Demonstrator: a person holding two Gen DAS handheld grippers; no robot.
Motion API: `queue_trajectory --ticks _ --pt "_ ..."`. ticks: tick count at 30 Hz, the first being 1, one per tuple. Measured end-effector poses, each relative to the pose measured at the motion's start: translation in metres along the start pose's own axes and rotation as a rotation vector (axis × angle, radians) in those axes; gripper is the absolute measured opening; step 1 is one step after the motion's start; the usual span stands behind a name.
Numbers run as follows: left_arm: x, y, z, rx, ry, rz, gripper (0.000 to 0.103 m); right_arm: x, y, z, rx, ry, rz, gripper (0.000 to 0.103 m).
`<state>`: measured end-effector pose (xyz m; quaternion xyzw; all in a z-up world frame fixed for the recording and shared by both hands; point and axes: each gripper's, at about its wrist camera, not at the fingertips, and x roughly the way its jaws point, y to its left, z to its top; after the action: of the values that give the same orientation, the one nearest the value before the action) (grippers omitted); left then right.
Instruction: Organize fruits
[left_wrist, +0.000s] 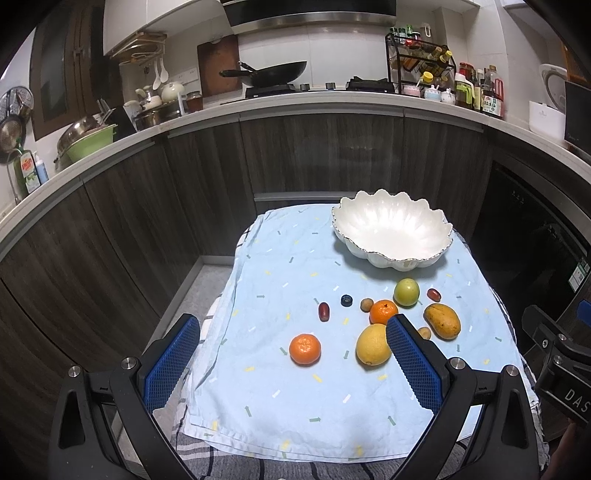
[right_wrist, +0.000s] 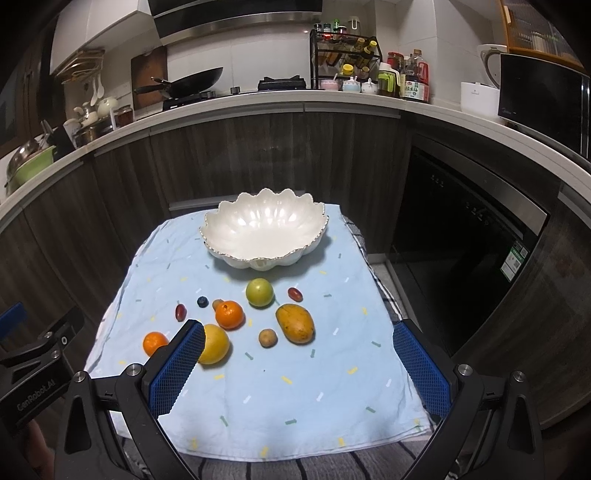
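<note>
Nothing sorted yet: white bowl (right_wrist: 264, 236) empty near table's far edge, every fruit on cloth (right_wrist: 258, 387), left tool (left_wrist: 295, 354) and right tool (right_wrist: 299, 354) both wide, holding nothing.

"DAS" is read in pale letters on the black body of the right gripper (left_wrist: 565, 373) at the right edge of the left wrist view. "GenRobot.AI" is read on the black body of the left gripper (right_wrist: 33, 373) at the left edge of the right wrist view. Bottle labels on the far counter are too small to be read.
</note>
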<state>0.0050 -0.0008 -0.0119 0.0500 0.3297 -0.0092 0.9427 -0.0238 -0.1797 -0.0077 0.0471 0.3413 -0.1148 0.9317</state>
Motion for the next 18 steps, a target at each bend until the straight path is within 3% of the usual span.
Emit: queue_trajectory --ticks 18 --pt "0.040 -0.003 0.003 0.028 0.061 -0.017 0.102 0.036 0.017 0.003 -0.062 0.021 0.030 0.102"
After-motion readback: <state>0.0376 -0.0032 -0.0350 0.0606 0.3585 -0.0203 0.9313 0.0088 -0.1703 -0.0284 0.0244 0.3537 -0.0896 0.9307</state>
